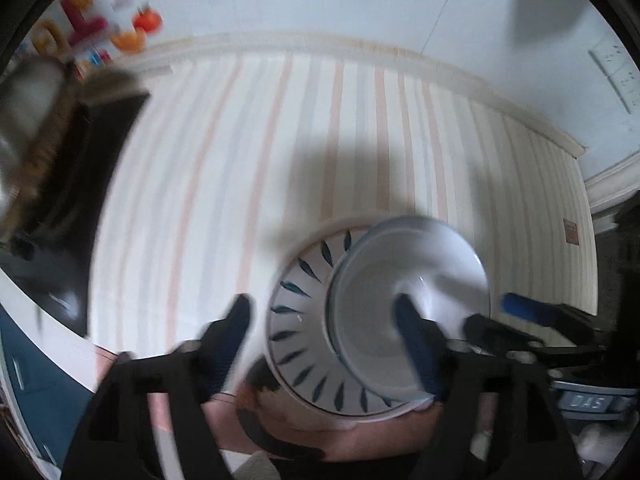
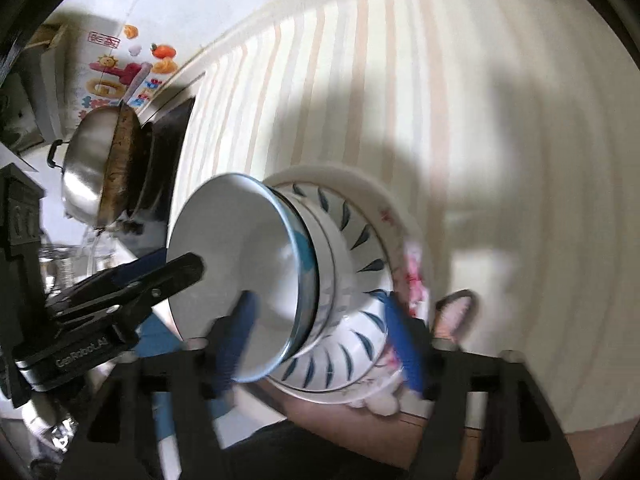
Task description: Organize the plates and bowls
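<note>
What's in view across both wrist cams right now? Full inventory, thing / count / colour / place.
bowl: 1, white inside with pale blue rim, top of the stack
leaf-pattern bowl: 1 at least, white with dark blue leaf marks, under the top bowl; a further white rim shows between the two
floral plate: 1, white with pink flowers, bottom of the stack
striped cloth: 1, cream with pink and grey stripes, covers the counter under the stack
wok: 1, steel lid on a dark pan, far left on the stove
wall stickers: several, red and orange, on the wall behind the wok
left gripper: 1, black with blue pads, open above the stack
right gripper: 1, black with blue pads, open above the stack
</note>
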